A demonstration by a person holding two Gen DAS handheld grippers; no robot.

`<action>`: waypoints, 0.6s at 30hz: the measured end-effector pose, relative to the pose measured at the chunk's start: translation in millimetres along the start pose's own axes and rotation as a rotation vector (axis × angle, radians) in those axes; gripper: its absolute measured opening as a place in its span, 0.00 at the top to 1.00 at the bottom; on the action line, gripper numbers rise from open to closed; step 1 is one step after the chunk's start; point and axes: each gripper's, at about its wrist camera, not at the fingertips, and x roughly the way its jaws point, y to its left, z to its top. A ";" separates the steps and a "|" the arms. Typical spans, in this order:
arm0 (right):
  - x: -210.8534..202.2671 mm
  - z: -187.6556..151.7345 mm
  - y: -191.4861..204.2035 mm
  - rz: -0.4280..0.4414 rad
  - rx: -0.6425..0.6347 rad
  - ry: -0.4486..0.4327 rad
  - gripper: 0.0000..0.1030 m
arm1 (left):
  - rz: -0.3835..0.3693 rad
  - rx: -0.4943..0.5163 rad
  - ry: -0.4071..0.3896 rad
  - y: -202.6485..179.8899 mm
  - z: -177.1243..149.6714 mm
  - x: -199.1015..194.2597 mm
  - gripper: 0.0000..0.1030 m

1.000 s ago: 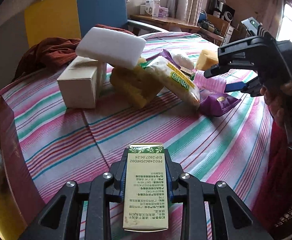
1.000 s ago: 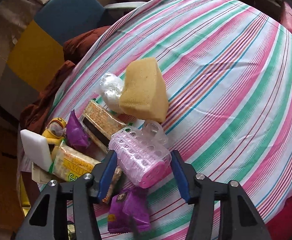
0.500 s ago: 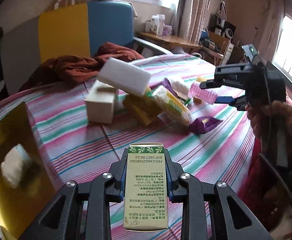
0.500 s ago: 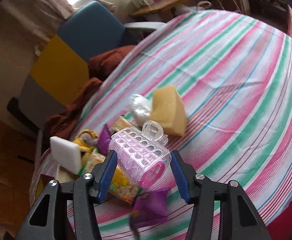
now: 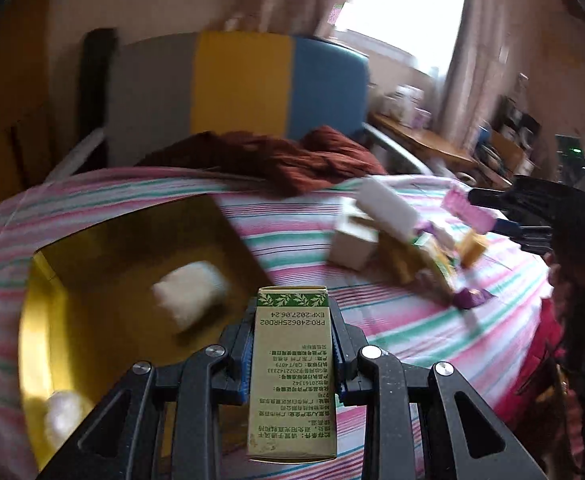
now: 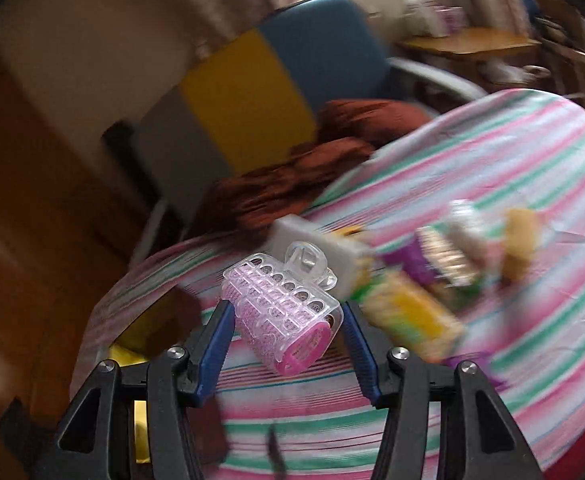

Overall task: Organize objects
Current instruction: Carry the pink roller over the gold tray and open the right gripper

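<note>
A: Where the striped cloth covers the bed, what sits on it?

B: Pink, green and white stripes run across the fabric, which is soft and slightly rumpled. A yellow box with an open top sits at the near left corner in the left view. Inside it lie a pale, rounded block and a white ball, both blurred.

A: And the room behind?

B: A headboard in grey, yellow and blue panels stands behind the bed. A rust-brown blanket lies bunched at its foot. A wooden desk stands farther back near a bright window with curtains.

A: State of the left gripper?

B: Narrow, blue pads pressed on both sides of a flat cardboard carton. The carton is olive-tan, printed with text, with a green leaf band at its far end. It is held above the near edge of the box.

A: State of the right gripper?

B: Moderately parted, clamped on a clear plastic hair roller with a pink core, perforated shell and clip. It is held above the cloth.

A: Remaining items?

B: A pile rests on the cloth, well apart from the box: a white foam block leaning on a cream carton, a yellow sponge and a purple packet. Motion blur hides finer detail.
</note>
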 end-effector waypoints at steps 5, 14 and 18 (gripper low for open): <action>34.9 -18.1 57.8 0.077 -0.108 0.095 0.47 | 0.087 -0.103 0.000 53.1 -15.9 -16.5 0.71; 89.8 -49.9 129.7 0.143 -0.235 0.235 0.47 | 0.148 -0.246 0.017 110.2 -47.3 -35.1 0.71; 106.6 -56.6 151.3 0.169 -0.259 0.276 0.47 | 0.142 -0.275 0.013 118.1 -52.7 -39.0 0.71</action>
